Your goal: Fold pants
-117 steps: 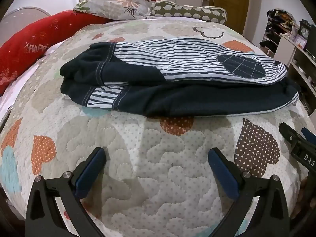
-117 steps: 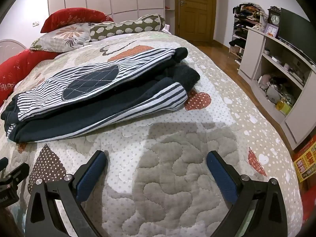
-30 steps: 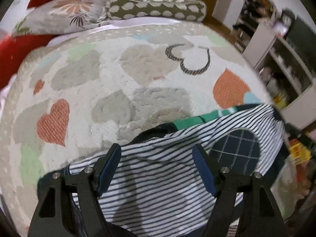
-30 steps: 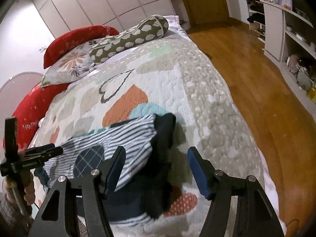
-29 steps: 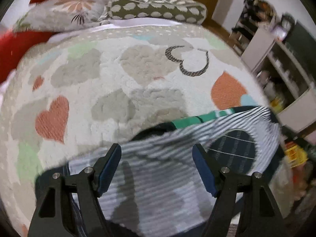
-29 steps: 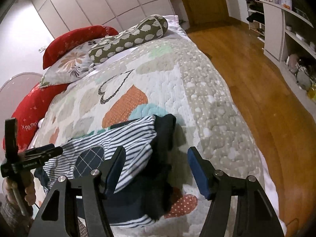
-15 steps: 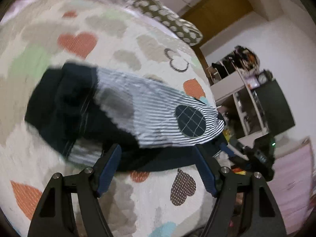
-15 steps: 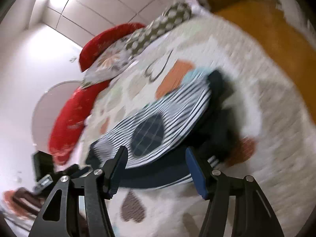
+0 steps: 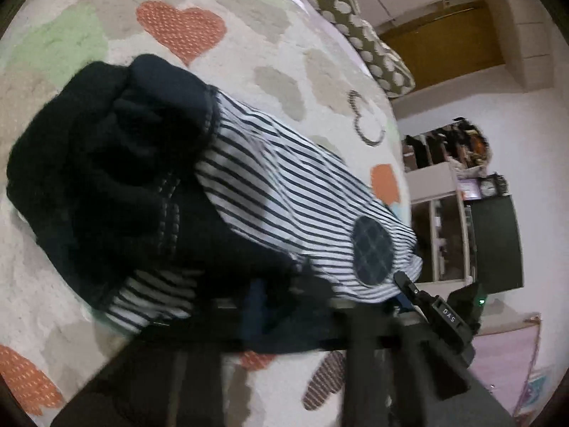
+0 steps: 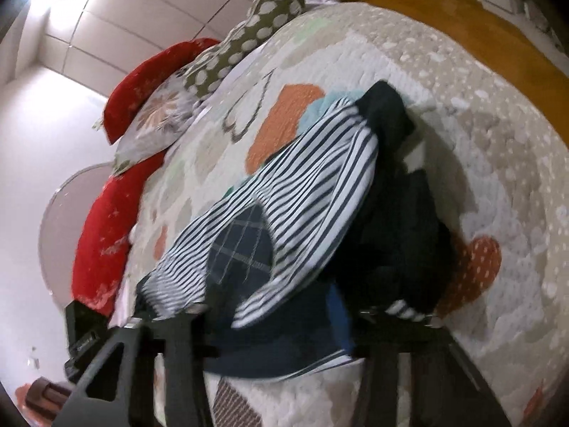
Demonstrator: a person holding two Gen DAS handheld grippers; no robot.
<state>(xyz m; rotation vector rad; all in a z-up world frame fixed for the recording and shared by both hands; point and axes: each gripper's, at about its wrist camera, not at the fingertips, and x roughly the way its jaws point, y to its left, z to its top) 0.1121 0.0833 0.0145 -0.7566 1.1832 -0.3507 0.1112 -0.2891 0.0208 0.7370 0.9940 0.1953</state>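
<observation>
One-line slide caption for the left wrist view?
Left gripper closed on the near edge of folded striped-and-navy pants on a heart-patterned quilt.

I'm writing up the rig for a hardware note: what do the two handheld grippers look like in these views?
Both are matte black plastic. The left gripper shows angular black finger arms with blue pads, blurred here. The right gripper has the same black triangular arms with cut-out openings, small silver screws and a blue pad. Seen from the left wrist camera, the right unit's body carries a white "DAS" marking and a small green light. No sleeves or cables show.
</observation>
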